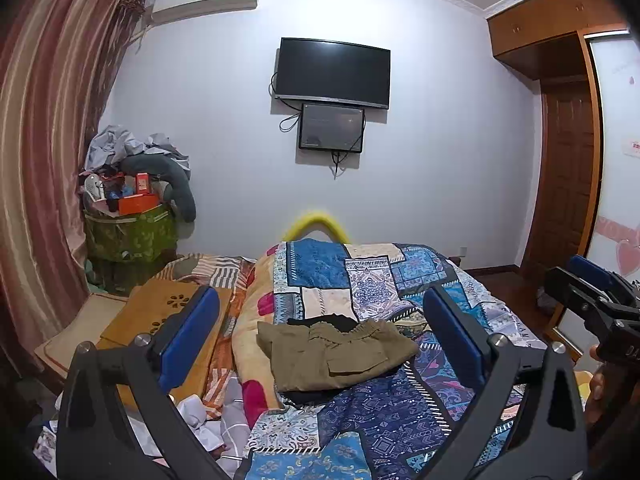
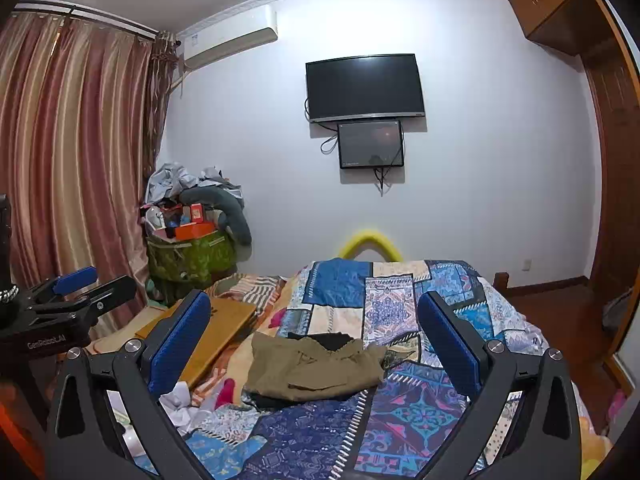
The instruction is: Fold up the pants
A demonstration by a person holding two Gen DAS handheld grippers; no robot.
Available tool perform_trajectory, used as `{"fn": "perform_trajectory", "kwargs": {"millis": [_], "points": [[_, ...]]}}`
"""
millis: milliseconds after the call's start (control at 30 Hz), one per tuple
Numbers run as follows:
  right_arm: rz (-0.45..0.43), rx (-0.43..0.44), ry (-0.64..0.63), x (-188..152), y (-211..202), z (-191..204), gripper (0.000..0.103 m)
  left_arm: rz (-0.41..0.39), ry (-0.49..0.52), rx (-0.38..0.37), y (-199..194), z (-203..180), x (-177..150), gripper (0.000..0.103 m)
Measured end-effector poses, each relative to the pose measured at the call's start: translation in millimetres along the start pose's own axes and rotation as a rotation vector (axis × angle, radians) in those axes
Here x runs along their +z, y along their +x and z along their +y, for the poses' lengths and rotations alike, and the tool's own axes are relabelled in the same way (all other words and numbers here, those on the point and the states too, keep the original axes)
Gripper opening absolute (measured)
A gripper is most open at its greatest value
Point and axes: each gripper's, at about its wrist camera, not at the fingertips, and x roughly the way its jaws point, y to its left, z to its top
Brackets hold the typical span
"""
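Note:
Olive-green pants (image 1: 336,356) lie folded into a compact bundle on the patchwork quilt (image 1: 384,280), on top of a black garment (image 1: 320,322). They also show in the right wrist view (image 2: 316,364). My left gripper (image 1: 320,332) is open and empty, held above the bed short of the pants. My right gripper (image 2: 314,344) is open and empty too, held at a similar height. Each gripper shows at the edge of the other's view: the right one (image 1: 592,292) and the left one (image 2: 76,292).
A wooden lap tray (image 1: 160,320) lies on the bed to the left of the quilt. White crumpled cloth (image 1: 200,420) lies near the front left. A green bin piled with clutter (image 1: 132,224) stands by the curtain. A wardrobe (image 1: 568,160) stands at right.

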Motion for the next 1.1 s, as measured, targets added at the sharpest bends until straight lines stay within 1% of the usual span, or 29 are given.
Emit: {"fn": "perform_trajectory", "kwargs": {"millis": [533, 1100], "points": [[0.014, -0.003, -0.002, -5.5, -2.2, 1.3, 0.103, 0.014, -0.005, -0.011, 3.9, 2.6, -3.6, 0.103], [0.025, -0.007, 0.015, -6.5, -2.1, -2.2, 0.103, 0.027, 0.011, -0.023, 8.7, 0.2, -6.6, 0.103]]}}
